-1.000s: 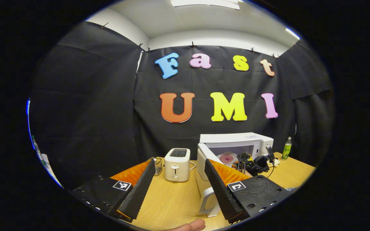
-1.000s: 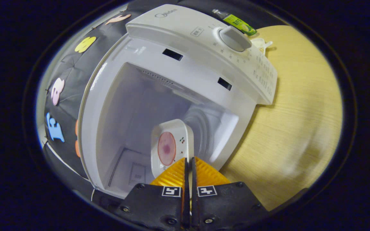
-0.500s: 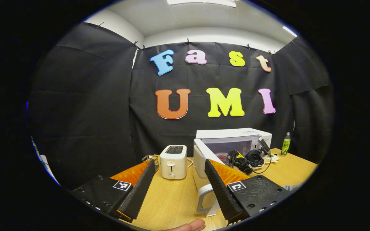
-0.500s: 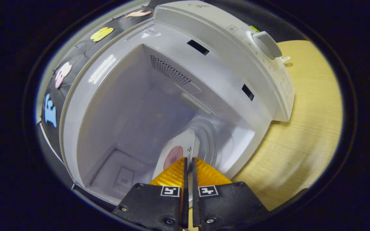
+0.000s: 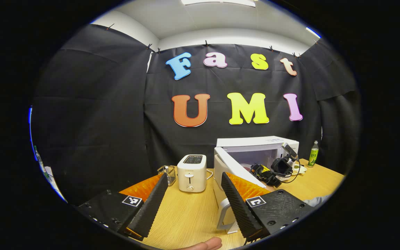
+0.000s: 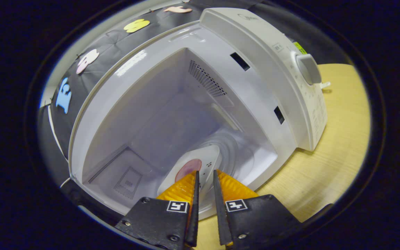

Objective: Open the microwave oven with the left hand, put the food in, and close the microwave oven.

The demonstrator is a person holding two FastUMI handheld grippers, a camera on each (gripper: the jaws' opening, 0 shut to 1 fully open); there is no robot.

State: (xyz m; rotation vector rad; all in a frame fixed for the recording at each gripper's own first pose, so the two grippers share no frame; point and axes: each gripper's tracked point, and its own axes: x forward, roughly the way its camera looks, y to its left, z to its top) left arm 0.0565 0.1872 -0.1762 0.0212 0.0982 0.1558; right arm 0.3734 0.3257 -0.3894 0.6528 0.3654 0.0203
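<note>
Since half a second ago, the right hand-held gripper point(image 6: 205, 173) has been parting its fingers, so a narrow gap is now showing between them where they were pressed together on the plate's point(image 6: 205, 161) near edge. That white plate, carrying a round pink slice of food point(image 6: 190, 166), is lying tilted inside the microwave point(image 6: 269, 66) cavity, over the glass turntable point(image 6: 236, 152), with the fingertips just at its rim; whether they are still touching it I cannot tell. In the left gripper view, the left hand-held gripper point(image 5: 194, 180) is hanging released, its fingers spread wide and holding nothing, above the wooden worktop point(image 5: 186, 215) well short of the oven. From there the microwave door point(image 5: 233, 166) is standing swung open toward the camera, and the other gripper point(image 5: 278, 168) with its cables is reaching into the opening. A white toaster point(image 5: 192, 172) is sitting just left of the door, and a green bottle point(image 5: 313, 158) is standing at the microwave's far right.
</note>
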